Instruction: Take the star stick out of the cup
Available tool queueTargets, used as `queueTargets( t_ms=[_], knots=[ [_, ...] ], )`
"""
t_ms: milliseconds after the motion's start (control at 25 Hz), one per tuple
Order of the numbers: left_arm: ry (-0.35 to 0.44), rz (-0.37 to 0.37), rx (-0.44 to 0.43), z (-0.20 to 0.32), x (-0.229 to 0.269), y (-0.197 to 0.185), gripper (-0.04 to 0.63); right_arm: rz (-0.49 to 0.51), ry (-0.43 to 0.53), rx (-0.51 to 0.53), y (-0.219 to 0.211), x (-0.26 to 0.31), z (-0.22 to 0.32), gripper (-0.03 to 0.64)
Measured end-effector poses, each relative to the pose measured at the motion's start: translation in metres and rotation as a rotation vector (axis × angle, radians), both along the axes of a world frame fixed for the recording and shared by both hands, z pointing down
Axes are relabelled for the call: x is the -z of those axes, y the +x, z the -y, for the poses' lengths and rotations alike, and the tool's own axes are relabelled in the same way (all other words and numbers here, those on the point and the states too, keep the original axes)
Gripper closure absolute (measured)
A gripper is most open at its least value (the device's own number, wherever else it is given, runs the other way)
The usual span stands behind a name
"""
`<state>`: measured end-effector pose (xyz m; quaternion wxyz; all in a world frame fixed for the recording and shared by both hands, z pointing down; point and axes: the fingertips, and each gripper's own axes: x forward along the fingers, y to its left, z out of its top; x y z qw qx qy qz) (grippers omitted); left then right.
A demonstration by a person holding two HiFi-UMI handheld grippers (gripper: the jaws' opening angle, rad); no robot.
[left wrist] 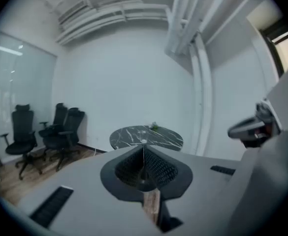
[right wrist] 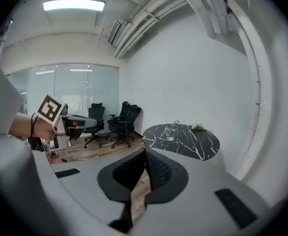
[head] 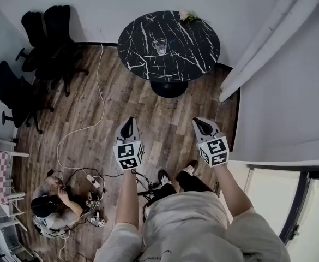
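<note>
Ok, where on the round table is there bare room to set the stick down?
The table is bare right of the cup and along its near rim. Only the far edge by the flowers is taken.

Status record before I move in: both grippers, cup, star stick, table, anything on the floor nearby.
left gripper: shut, empty, over the wood floor, short of the table
right gripper: shut, empty, beside the left one
table: round, black marble top
cup: clear glass, upright, near the table's middle
star stick: in the cup, star above the rim
flowers: at the table's far edge
person: seated on the floor to the left, among cables
task: not begun
</note>
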<state>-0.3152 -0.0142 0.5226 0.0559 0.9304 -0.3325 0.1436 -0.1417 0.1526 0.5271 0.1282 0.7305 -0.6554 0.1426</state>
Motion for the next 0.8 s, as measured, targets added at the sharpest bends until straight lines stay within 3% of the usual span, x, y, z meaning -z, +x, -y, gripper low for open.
queueTargets(
  t_ms=[120, 240, 320, 400, 480, 560, 680, 800],
  knots=[
    [0.002, -0.09, 0.051, -0.005, 0.031, 0.031, 0.572, 0.055, 0.026, -0.028, 0.008, -0.007, -0.003, 0.581],
    [-0.003, -0.168, 0.031, -0.046, 0.063, 0.061, 0.571, 0.018, 0.082, -0.018, 0.016, 0.006, -0.009, 0.581],
    [-0.061, -0.219, 0.06, -0.08, 0.07, 0.069, 0.571, -0.033, 0.108, -0.009, 0.027, 0.017, -0.015, 0.581],
    [-0.147, -0.26, 0.099, -0.111, 0.065, 0.081, 0.571, -0.004, 0.123, -0.058, 0.049, 0.025, -0.027, 0.581],
    [-0.197, -0.25, 0.124, -0.137, 0.055, 0.104, 0.571, 0.115, 0.14, -0.145, 0.072, 0.027, -0.05, 0.581],
    [-0.186, -0.219, 0.15, -0.163, 0.054, 0.123, 0.571, 0.236, 0.118, -0.154, 0.079, 0.018, -0.083, 0.581],
    [-0.144, -0.242, 0.206, -0.202, 0.07, 0.135, 0.571, 0.321, 0.064, -0.053, 0.076, 0.003, -0.125, 0.581],
    [-0.136, -0.232, 0.265, -0.248, 0.062, 0.143, 0.571, 0.338, 0.079, 0.044, 0.08, 0.003, -0.158, 0.581]
  ],
)
